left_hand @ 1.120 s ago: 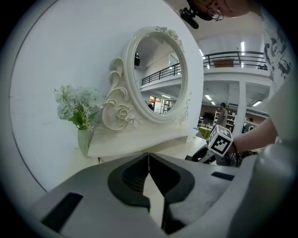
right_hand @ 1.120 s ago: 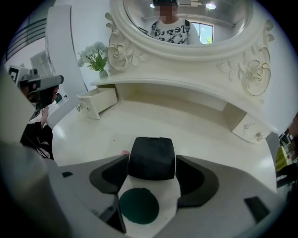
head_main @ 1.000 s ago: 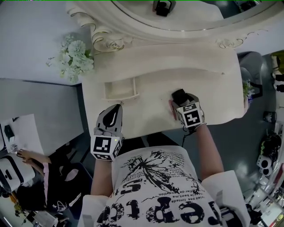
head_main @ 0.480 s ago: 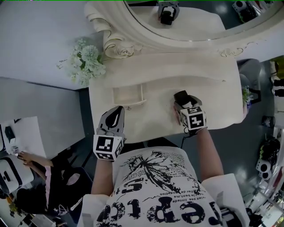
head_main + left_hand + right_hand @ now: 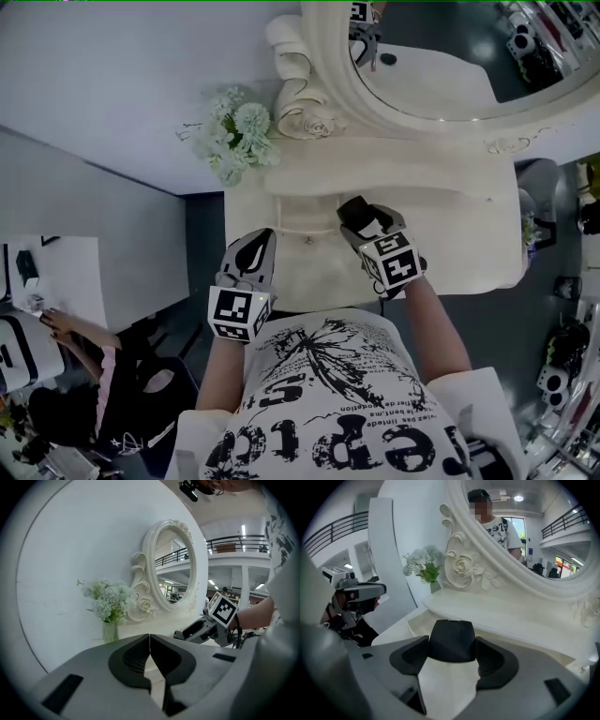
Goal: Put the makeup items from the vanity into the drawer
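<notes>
My right gripper (image 5: pixel 361 221) is shut on a black makeup case (image 5: pixel 353 208) and holds it over the cream vanity top (image 5: pixel 450 239), just right of the small open drawer (image 5: pixel 302 225). In the right gripper view the black case (image 5: pixel 451 635) fills the gap between the jaws of that gripper (image 5: pixel 452 651). My left gripper (image 5: pixel 253 240) hangs at the vanity's front left edge, below and left of the drawer, with its jaws shut on nothing. From the left gripper view, the left gripper (image 5: pixel 150 644) points at the vanity, and the right gripper (image 5: pixel 206 628) shows beyond it.
A vase of white flowers (image 5: pixel 234 133) stands at the vanity's back left corner. The oval mirror (image 5: pixel 441 47) in its carved frame rises behind the top. A seated person (image 5: pixel 75 361) is at the lower left, beside another desk.
The right gripper has carried the black case leftward, closer to the open drawer. The head view has swung, so the vanity sits further right in the picture. The left gripper stays shut.
</notes>
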A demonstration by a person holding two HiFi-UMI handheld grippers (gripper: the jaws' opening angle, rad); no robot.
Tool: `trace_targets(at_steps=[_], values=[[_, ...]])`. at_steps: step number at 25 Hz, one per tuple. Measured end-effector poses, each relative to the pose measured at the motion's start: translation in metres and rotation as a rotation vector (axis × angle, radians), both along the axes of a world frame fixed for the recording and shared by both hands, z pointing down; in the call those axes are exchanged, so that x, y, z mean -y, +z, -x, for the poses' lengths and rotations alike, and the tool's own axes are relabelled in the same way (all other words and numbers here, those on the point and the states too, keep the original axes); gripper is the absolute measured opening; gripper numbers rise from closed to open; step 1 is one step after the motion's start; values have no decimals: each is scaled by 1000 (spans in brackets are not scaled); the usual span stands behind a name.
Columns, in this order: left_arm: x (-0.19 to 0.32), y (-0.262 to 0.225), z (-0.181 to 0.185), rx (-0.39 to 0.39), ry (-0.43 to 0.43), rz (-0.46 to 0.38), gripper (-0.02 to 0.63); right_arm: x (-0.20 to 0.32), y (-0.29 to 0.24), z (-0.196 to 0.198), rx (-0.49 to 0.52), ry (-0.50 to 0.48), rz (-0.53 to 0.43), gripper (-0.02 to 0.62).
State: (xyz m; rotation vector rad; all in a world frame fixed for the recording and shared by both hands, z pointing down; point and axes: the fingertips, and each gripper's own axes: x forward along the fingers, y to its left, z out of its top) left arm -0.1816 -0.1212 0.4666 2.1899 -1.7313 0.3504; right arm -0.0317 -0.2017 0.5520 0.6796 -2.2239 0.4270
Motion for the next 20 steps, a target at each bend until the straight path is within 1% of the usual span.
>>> trace_targets(at_steps=[3, 5, 10, 13, 15, 18, 20], values=[[-7, -1, 16, 2, -12, -2, 20, -10, 1, 36, -5, -76, 5, 316], [-12, 0, 26, -1, -25, 1, 20, -15, 4, 54, -12, -108, 5, 316], [-22, 4, 48, -9, -60, 17, 20, -17, 11, 80, -40, -139, -20, 316], [-24, 6, 54, -9, -66, 21, 20, -15, 8, 84, -59, -142, -76, 316], [-24, 6, 54, -9, -61, 23, 20, -14, 0, 83, -34, -129, -105, 316], [-20, 6, 49, -9, -45, 24, 20, -13, -7, 71, 6, -93, -107, 316], [-15, 5, 40, -11, -25, 21, 20, -11, -8, 55, 5, -63, -111, 316]])
